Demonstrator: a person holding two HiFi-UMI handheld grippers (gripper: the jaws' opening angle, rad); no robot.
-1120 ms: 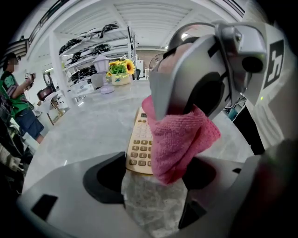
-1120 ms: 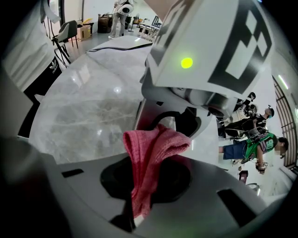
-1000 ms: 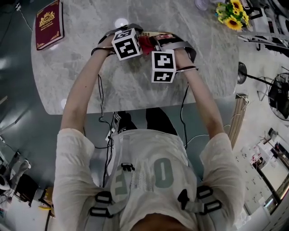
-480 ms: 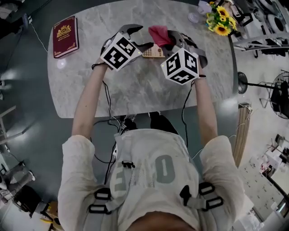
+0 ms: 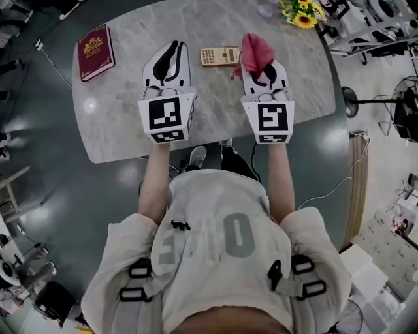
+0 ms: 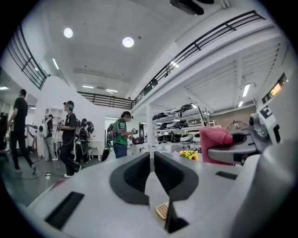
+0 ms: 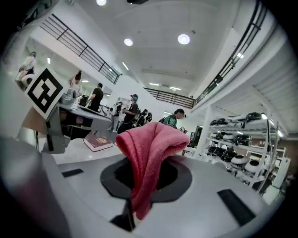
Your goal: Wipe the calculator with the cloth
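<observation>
The beige calculator (image 5: 220, 56) lies flat on the grey marble table (image 5: 130, 130), between and beyond my two raised grippers. My left gripper (image 5: 171, 47) is held level above the table, its jaws closing to a thin slit with nothing between them. A corner of the calculator (image 6: 162, 210) shows below the left gripper (image 6: 152, 155). My right gripper (image 5: 261, 65) is shut on the red cloth (image 5: 256, 52), which drapes over its jaws. In the right gripper view the cloth (image 7: 149, 153) hides the fingertips of the right gripper (image 7: 146, 169).
A maroon book (image 5: 95, 51) lies at the table's far left. Sunflowers (image 5: 302, 13) and a clear glass item (image 5: 264, 9) stand at the far right corner. Several people stand in the hall behind, in both gripper views. Shelving and equipment line the right side.
Both grippers have risen off the table and turned level. The right one lifted the red cloth off the calculator, which stayed on the table. The left jaws have closed.
</observation>
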